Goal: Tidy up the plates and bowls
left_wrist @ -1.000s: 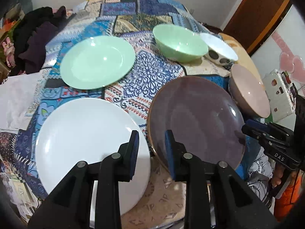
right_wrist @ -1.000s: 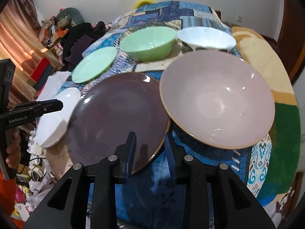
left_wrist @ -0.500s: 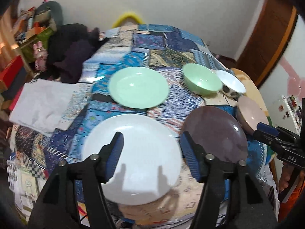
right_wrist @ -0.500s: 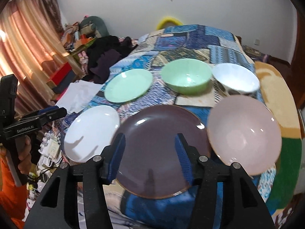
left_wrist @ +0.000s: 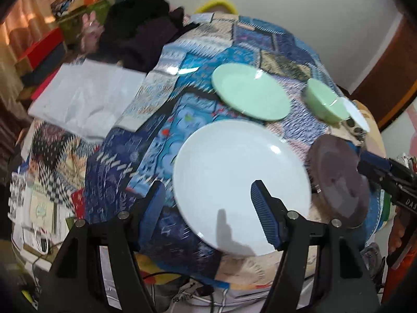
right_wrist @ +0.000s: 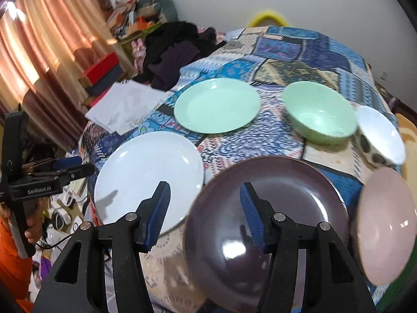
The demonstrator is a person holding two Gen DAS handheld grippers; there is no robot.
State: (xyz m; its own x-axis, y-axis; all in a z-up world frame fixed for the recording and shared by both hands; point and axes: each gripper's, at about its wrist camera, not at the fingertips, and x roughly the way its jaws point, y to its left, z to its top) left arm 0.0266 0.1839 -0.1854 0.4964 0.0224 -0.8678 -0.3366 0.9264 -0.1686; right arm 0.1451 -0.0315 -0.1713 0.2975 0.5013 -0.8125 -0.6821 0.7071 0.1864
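On the patchwork cloth lie a white plate (left_wrist: 242, 182) (right_wrist: 148, 180), a green plate (left_wrist: 250, 91) (right_wrist: 216, 105), a dark purple plate (left_wrist: 338, 180) (right_wrist: 265, 224), a green bowl (left_wrist: 323, 101) (right_wrist: 320, 114), a white bowl (left_wrist: 357, 114) (right_wrist: 380, 135) and a pink bowl (right_wrist: 385, 224). My left gripper (left_wrist: 206, 208) is open and empty, above the white plate's near left edge. My right gripper (right_wrist: 206, 208) is open and empty, above the gap between the white and purple plates. The other gripper shows at the edge of each wrist view.
A folded white cloth (left_wrist: 86, 96) and a pile of dark clothes (left_wrist: 140, 34) lie at the table's left. Boxes and clutter (right_wrist: 104, 70) stand by the curtain. The table's near edge drops to cables and papers (left_wrist: 39, 208) on the floor.
Both grippers opened from nearly shut to wide open and pulled back and up. The left gripper swung left, from between the white and purple plates to the white plate's left edge.
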